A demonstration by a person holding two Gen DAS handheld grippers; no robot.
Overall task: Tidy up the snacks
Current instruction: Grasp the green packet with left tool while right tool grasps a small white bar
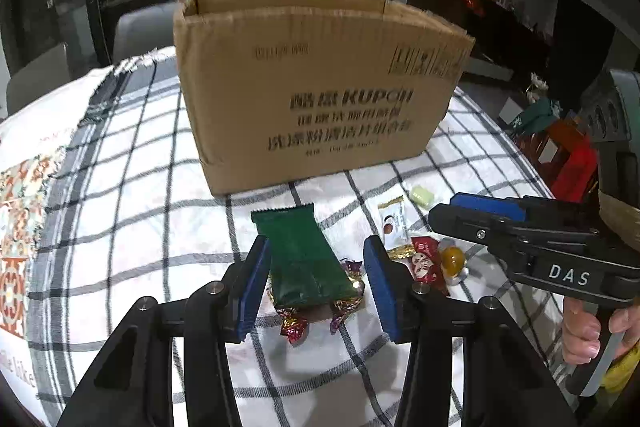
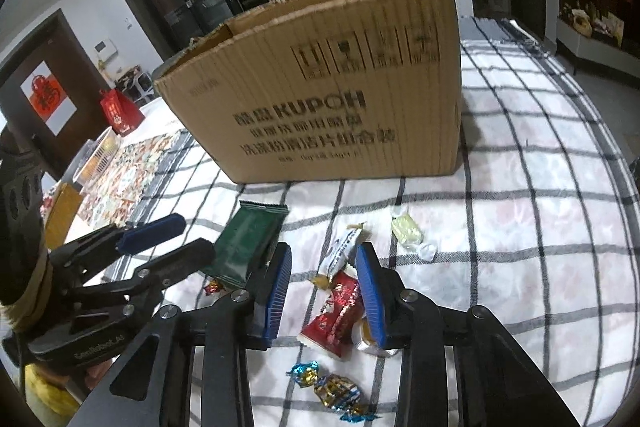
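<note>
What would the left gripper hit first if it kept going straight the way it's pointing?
Probably the green snack packet, lying between the open left gripper fingers; beyond it stands the cardboard box. Depth is uncertain.

In front of your open cardboard box (image 1: pixel 320 87) lies a flat green packet (image 1: pixel 304 259); to its right, a white sachet (image 2: pixel 345 247), red wrapper (image 2: pixel 336 311), pale candy (image 2: pixel 407 229) and foil sweets (image 2: pixel 336 391).

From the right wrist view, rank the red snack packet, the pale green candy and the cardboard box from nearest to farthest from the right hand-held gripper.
1. Red snack packet: lying between the open fingers of the right hand-held gripper.
2. Pale green candy: ahead and to the right, on the checked cloth.
3. Cardboard box: farthest, standing upright at the back.
</note>
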